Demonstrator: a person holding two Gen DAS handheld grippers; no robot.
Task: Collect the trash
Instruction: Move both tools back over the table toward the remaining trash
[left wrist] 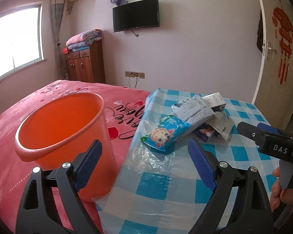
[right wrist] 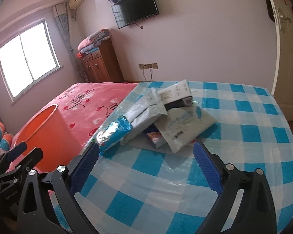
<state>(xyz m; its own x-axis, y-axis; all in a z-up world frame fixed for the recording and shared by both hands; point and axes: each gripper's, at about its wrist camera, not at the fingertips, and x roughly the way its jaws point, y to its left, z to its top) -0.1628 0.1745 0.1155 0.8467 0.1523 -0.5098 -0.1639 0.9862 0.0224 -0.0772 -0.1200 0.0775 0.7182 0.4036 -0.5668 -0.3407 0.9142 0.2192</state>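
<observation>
Left wrist view: the left tongs (left wrist: 144, 163) stand wide apart with nothing between their blue pads, poised over the near edge of a bench (left wrist: 242, 154) covered in blue-and-white check under clear plastic. Just beyond the left pad stands an orange bucket (left wrist: 62, 134), upright and open-mouthed, on a pink bedspread (left wrist: 7, 136) beside the bench. Ahead of the tongs, slightly right, lies the trash: a blue snack wrapper (left wrist: 166, 134) with a cartoon face nearest, then a heap of grey and white packets (left wrist: 195, 109) behind it, all resting on the bench, well short of the bucket. The right tongs (left wrist: 250, 130) enter from the right edge, a person's hand (left wrist: 279, 191) on the handle below.

Right wrist view: the right tongs (right wrist: 146, 165) are likewise spread apart and empty, low over the checked bench (right wrist: 254, 136). The blue snack wrapper (right wrist: 115, 134) sits just past the left pad, a grey pouch (right wrist: 185, 128) just past the right one, with a white carton (right wrist: 175, 91) topping the pile farther on. The orange bucket (right wrist: 46, 134) stands to the far left, with part of the left tongs (right wrist: 21, 156) in front of it.

Beyond, a dark television (right wrist: 136, 7) hangs on the wall.
</observation>
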